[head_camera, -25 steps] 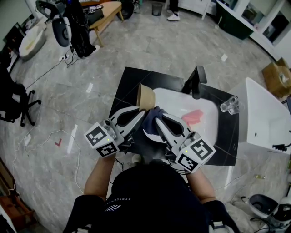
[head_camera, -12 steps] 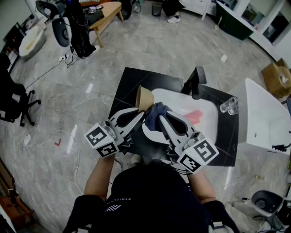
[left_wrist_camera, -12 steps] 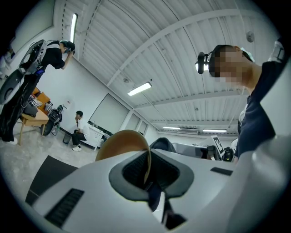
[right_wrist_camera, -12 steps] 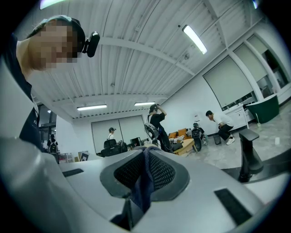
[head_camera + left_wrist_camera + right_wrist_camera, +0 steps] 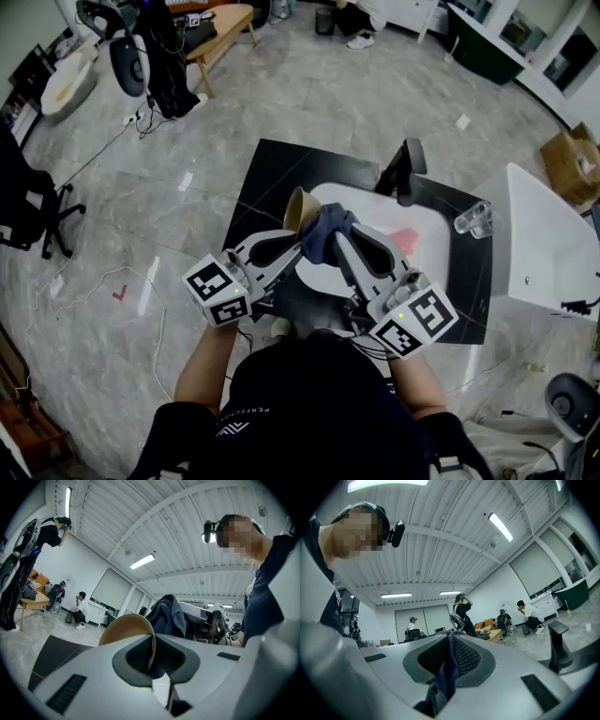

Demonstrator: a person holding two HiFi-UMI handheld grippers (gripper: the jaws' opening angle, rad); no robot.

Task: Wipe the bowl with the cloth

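Observation:
A tan bowl (image 5: pixel 297 207) is tipped on edge above the white sink basin (image 5: pixel 427 221), and my left gripper (image 5: pixel 292 240) is shut on its rim. The left gripper view shows that rim (image 5: pixel 125 627) pinched between the jaws (image 5: pixel 152 645). My right gripper (image 5: pixel 338 233) is shut on a dark blue cloth (image 5: pixel 327 231), which bunches against the bowl's open side. Seen from the right gripper view, the cloth (image 5: pixel 448 670) hangs down between the jaws (image 5: pixel 450 649). The bowl's inside is mostly hidden by the cloth.
A black faucet (image 5: pixel 406 170) stands at the basin's far edge on the black counter (image 5: pixel 271 172). A pink sponge (image 5: pixel 406 238) lies in the basin. A clear glass (image 5: pixel 473 217) sits at the counter's right. People and furniture stand farther back in the room.
The right gripper has carried the cloth farther away and upward along the bowl. The left gripper and bowl have shifted slightly right and lower.

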